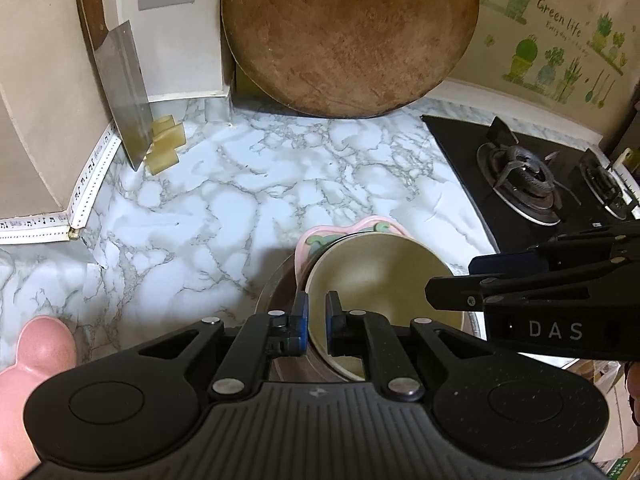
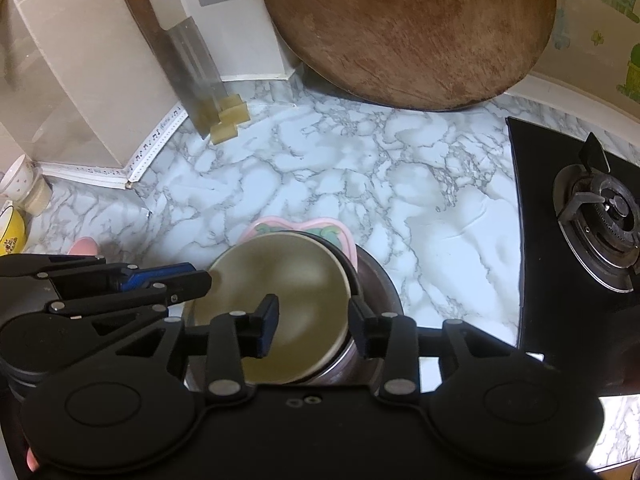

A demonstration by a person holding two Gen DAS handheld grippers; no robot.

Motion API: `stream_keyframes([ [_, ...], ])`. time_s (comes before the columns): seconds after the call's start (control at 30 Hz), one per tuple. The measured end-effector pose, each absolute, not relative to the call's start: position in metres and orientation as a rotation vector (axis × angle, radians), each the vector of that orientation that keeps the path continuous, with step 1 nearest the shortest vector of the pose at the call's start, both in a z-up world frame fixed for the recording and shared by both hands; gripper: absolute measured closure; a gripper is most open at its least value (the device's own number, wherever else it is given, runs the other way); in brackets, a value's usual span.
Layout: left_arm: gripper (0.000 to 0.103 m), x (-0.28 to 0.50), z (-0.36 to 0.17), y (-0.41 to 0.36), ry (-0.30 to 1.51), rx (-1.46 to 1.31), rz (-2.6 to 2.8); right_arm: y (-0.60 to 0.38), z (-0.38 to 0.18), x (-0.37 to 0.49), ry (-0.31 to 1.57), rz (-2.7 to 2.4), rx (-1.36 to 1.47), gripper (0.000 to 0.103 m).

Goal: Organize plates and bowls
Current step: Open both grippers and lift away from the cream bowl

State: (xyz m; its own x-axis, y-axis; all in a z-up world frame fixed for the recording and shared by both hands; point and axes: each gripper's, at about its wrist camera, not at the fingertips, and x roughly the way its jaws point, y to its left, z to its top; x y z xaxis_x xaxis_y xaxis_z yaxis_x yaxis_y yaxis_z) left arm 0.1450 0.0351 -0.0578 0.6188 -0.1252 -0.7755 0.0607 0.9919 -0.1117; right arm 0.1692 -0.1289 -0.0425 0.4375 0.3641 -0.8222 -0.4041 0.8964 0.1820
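Note:
A cream bowl (image 1: 380,272) (image 2: 280,280) sits nested in a stack on the marble counter. Under it lie a pink plate with green markings (image 1: 348,226) (image 2: 304,225) and a dark metal bowl (image 1: 278,284) (image 2: 380,280). My left gripper (image 1: 317,316) is shut on the cream bowl's near rim, and it enters the right wrist view from the left (image 2: 202,276). My right gripper (image 2: 314,320) stands open astride the bowl's right rim, one finger inside and one outside, with neither pad pressing. In the left wrist view it reaches in from the right (image 1: 452,280).
A pink eared dish (image 1: 36,344) (image 2: 84,246) lies at the left. A round wooden board (image 1: 348,32) leans on the back wall, beside a cleaver (image 1: 124,92) and yellowish blocks (image 1: 166,140). A gas hob (image 1: 520,184) is at the right. Cups (image 2: 20,184) stand far left.

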Motion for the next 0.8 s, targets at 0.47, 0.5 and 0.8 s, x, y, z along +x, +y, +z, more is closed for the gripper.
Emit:
stream_keyframes([
  [0.47, 0.086, 0.117, -0.040, 0.051, 0.827, -0.120, -0.154, -0.125, -0.016, 0.136, 0.919, 0.477, -0.057, 0.030],
  [0.5, 0.079, 0.114, -0.038, 0.051, 0.817, -0.123, -0.156, -0.125, -0.014, 0.133, 0.911, 0.476, -0.057, 0.029],
  [0.8, 0.034, 0.098, -0.031, 0.060, 0.759, -0.170, -0.125, -0.139, -0.002, 0.119, 0.869, 0.465, -0.033, 0.018],
])
